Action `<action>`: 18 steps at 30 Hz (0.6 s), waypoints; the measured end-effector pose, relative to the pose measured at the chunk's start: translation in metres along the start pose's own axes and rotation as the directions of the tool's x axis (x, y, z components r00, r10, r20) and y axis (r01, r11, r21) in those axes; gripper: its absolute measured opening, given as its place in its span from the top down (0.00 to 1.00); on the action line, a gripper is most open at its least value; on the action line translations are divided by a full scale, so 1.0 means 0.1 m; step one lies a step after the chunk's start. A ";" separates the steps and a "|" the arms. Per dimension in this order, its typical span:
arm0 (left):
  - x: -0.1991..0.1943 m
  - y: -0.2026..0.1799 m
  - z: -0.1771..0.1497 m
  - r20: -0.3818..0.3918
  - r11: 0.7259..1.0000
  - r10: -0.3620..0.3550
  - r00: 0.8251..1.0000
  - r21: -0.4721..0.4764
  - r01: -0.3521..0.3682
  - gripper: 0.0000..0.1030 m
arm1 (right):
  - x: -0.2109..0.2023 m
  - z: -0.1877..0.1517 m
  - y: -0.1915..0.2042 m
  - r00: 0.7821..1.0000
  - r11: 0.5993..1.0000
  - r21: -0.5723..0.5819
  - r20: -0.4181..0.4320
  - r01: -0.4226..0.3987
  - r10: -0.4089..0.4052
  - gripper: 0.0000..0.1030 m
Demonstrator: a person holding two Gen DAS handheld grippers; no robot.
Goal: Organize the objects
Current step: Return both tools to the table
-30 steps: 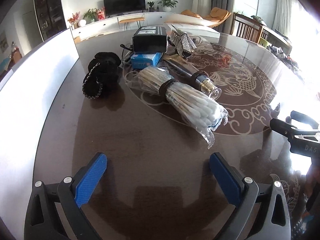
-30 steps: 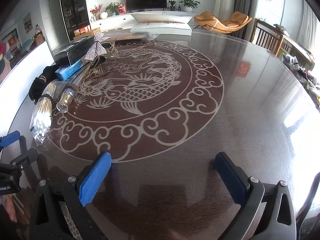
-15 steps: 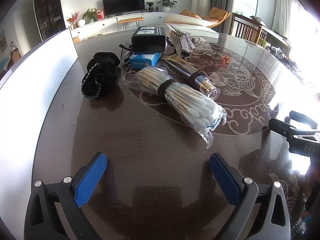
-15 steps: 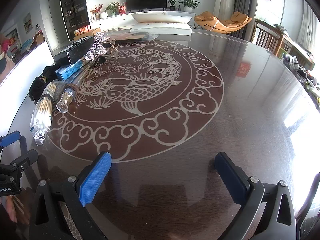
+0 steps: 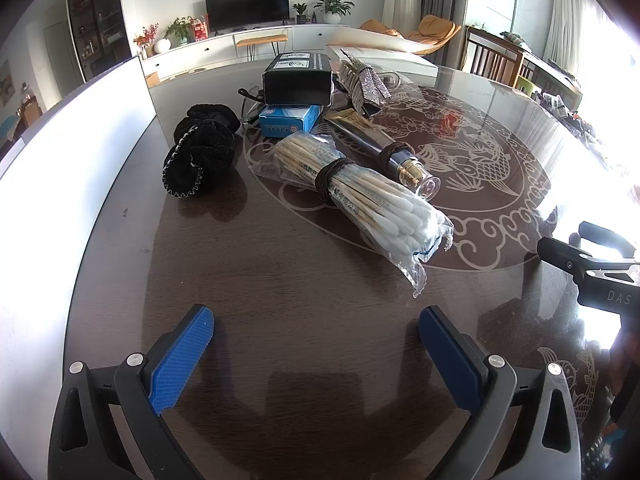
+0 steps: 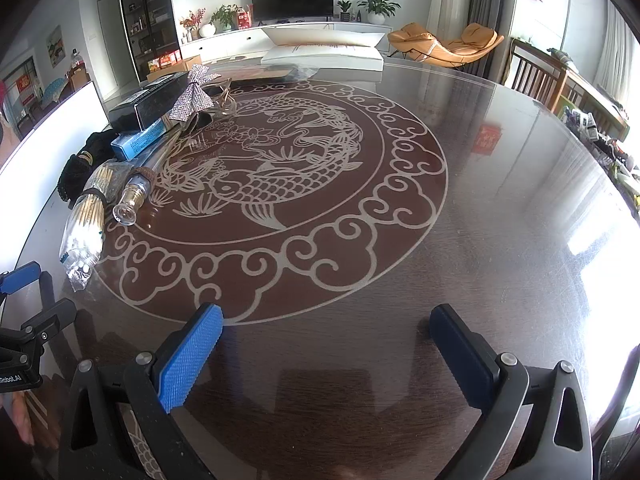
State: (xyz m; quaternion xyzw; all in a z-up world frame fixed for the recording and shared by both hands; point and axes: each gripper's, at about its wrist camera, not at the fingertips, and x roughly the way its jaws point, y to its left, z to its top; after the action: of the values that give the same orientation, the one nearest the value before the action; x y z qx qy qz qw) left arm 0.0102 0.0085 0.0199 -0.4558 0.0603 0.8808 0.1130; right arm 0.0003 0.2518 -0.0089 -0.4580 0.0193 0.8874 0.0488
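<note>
A bag of cotton swabs (image 5: 360, 200) bound with a brown hair tie lies on the dark round table (image 5: 280, 300), just ahead of my left gripper (image 5: 316, 334), which is open and empty. Beyond it lie a dark tube with a gold neck (image 5: 396, 156), a black scrunchie (image 5: 200, 152), a blue box (image 5: 288, 120), a black box (image 5: 298, 80) and a glittery bow (image 5: 364, 82). My right gripper (image 6: 326, 334) is open and empty over bare table; the swabs (image 6: 86, 216), tube (image 6: 136, 192) and boxes (image 6: 148, 104) sit far to its left.
A white board (image 5: 60, 168) stands along the table's left edge. A white tray (image 6: 324, 50) sits at the far edge. Wooden chairs (image 6: 536, 80) stand at the right. The other gripper shows at the right of the left view (image 5: 592, 264).
My left gripper has edged slightly forward toward the swab bag. The right gripper has not visibly moved.
</note>
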 end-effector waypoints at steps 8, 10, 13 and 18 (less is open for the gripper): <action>-0.03 0.30 -0.06 -0.013 1.000 0.011 1.000 -0.010 -0.011 0.00 | 0.00 0.00 0.01 1.000 1.000 0.000 0.000 0.000 0.000 0.00; -0.03 0.45 -0.06 -0.007 0.997 0.044 0.999 -0.059 -0.044 0.00 | 0.00 0.00 0.00 1.000 1.000 0.000 0.000 0.000 0.000 0.00; -0.02 0.50 -0.05 -0.005 0.995 0.062 0.998 -0.076 -0.062 0.00 | 0.00 0.00 0.00 1.000 1.000 0.000 0.000 0.000 0.000 0.00; -0.02 0.50 -0.05 -0.004 0.995 0.062 0.998 -0.078 -0.062 0.00 | 0.01 0.01 0.01 1.000 1.000 0.000 0.000 0.000 0.000 0.00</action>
State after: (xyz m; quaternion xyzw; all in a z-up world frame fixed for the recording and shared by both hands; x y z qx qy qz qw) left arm 0.0024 -0.0411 0.0184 -0.4584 0.0402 0.8852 0.0677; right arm -0.0007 0.2507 -0.0092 -0.4578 0.0191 0.8875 0.0488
